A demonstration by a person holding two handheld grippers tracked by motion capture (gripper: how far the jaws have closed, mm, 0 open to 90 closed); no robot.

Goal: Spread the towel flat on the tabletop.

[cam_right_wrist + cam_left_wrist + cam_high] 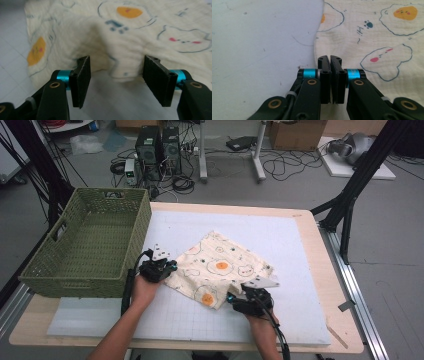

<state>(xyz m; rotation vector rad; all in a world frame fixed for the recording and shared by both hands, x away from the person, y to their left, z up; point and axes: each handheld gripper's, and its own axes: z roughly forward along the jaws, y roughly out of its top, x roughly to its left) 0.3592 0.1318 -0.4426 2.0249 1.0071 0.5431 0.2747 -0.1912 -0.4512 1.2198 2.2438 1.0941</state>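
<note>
The cloth [220, 270] lies on a white mat [295, 245]; left fingers [325, 72] clenched on its edge, right fingers [82, 80] released.

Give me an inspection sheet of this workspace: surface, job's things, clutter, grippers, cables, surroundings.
Surface: wooden table with a white gridded mat on top.
Job's things: cream cloth printed with fried eggs, lying partly folded on the mat.
Clutter: green woven basket at the table's left, nothing seen inside.
Grippers: left gripper shut at the cloth's edge; whether it pinches fabric is unclear. Right gripper open, a raised cloth corner just ahead of its jaws, untouched.
Cables: one trails from each gripper along the forearm; more tangle on the floor.
Surroundings: computer towers, cardboard box, black stand legs.
</note>
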